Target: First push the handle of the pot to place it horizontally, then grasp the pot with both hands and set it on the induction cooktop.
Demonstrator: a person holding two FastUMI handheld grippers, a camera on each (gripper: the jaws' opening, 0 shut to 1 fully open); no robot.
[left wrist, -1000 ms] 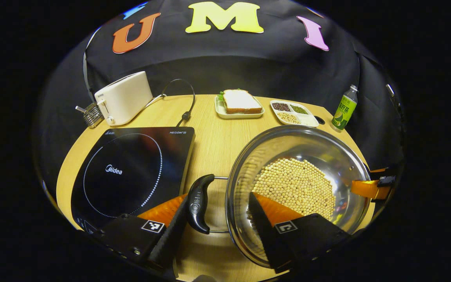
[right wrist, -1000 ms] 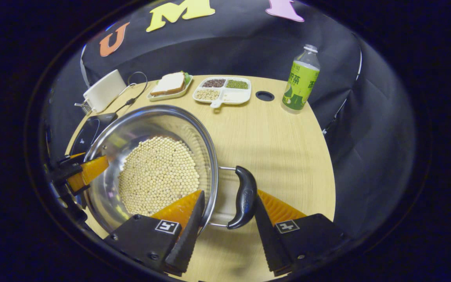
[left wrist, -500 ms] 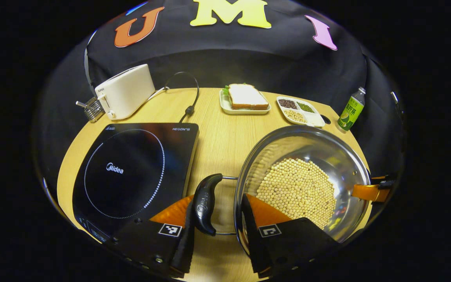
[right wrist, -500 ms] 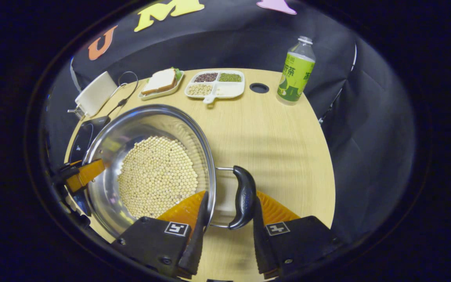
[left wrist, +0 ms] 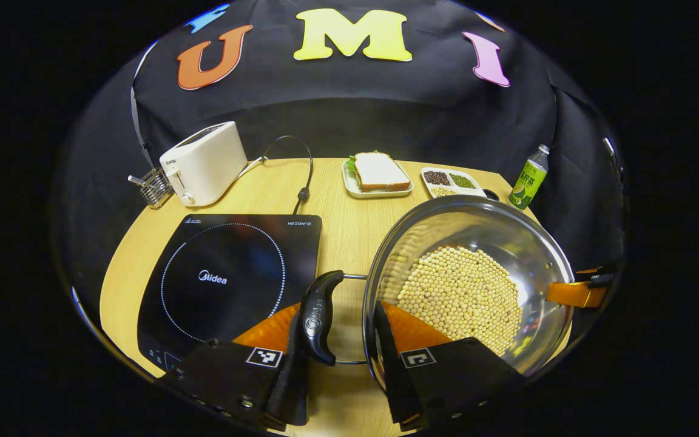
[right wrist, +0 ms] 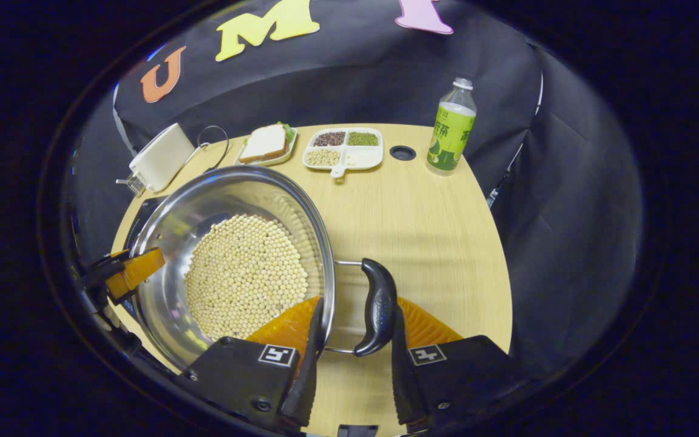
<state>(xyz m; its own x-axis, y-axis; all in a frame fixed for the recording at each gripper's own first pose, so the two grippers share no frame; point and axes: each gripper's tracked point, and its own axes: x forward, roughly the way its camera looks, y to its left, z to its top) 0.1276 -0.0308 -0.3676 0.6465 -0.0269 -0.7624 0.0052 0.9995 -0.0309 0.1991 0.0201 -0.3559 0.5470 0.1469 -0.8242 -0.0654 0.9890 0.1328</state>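
**Pot gripped at both handles, ready for the lift to the cooktop**

The pot (left wrist: pixel 471 285), a steel pan with a layer of pale beans in its bottom, sits on the counter (left wrist: pixel 337 212) just right of the induction cooktop (left wrist: pixel 228 279). Its two black side handles lie level, so the push step looks done; the two-handed grasp is the step in hand.

The left hand-held gripper (left wrist: pixel 337 346) straddles the left handle (left wrist: pixel 318 315): one finger outside the handle, the other inside the pot's rim, clamped on handle and rim together. The right hand-held gripper (right wrist: pixel 352 346) does the same on the right handle (right wrist: pixel 377 312), closed around it and the rim.

The next move calls for an even lift by both sides, keeping the pot level so no beans spill, then a sideways carry to the left and a gentle set-down inside the cooktop's ring.

Counted: one pot, two handles, one cooktop, one toaster (left wrist: pixel 204 162), one sandwich plate (left wrist: pixel 377 176), one divided tray (right wrist: pixel 343 149), one bottle (right wrist: pixel 449 130).
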